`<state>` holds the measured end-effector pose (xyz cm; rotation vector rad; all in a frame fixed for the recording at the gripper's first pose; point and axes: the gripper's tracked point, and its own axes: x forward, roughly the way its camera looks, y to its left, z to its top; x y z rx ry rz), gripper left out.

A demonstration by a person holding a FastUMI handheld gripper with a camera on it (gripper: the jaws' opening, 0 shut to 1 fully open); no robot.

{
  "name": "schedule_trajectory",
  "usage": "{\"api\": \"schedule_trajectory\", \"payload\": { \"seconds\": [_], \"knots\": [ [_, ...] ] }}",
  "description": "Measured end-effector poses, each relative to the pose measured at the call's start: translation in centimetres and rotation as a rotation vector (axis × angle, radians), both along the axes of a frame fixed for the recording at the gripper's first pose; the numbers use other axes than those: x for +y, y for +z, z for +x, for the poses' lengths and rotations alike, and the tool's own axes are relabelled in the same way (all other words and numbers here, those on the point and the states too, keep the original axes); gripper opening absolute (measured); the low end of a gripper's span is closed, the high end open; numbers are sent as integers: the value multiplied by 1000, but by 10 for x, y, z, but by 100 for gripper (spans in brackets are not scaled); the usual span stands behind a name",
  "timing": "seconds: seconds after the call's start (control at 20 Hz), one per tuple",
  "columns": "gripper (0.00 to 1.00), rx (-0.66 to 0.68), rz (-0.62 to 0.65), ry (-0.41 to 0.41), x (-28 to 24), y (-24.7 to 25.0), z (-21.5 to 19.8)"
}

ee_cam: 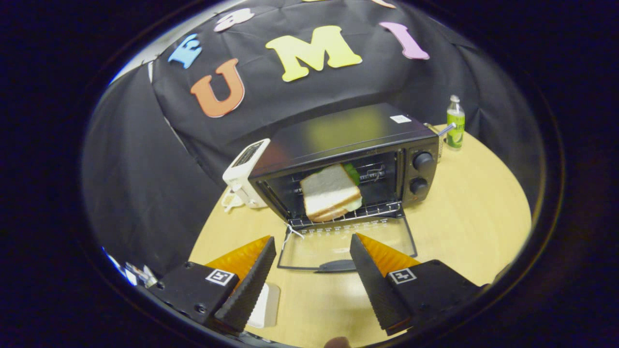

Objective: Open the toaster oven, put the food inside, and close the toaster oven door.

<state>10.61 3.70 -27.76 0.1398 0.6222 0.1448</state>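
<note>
The sandwich lies on the rack inside the toaster oven, whose door is dropped flat onto the wooden surface. The tool hovers just before the door handle, fingers spread wide, gripping nothing. A white appliance stands at the oven's 9 o'clock; a bottle at its 2 o'clock.

A toaster oven sits on a wooden table, its glass door folded down flat — a sandwich rests on the rack inside. The gripper (fingers spread apart, holding nothing) hovers just before the door's handle.
</note>
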Motion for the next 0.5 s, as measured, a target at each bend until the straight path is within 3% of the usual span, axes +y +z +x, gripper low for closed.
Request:
{"api": "schedule_trajectory", "payload": {
  "seconds": [0.5],
  "knots": [
    [100, 63, -122, -65, -12, -82, -30]
  ]
}}
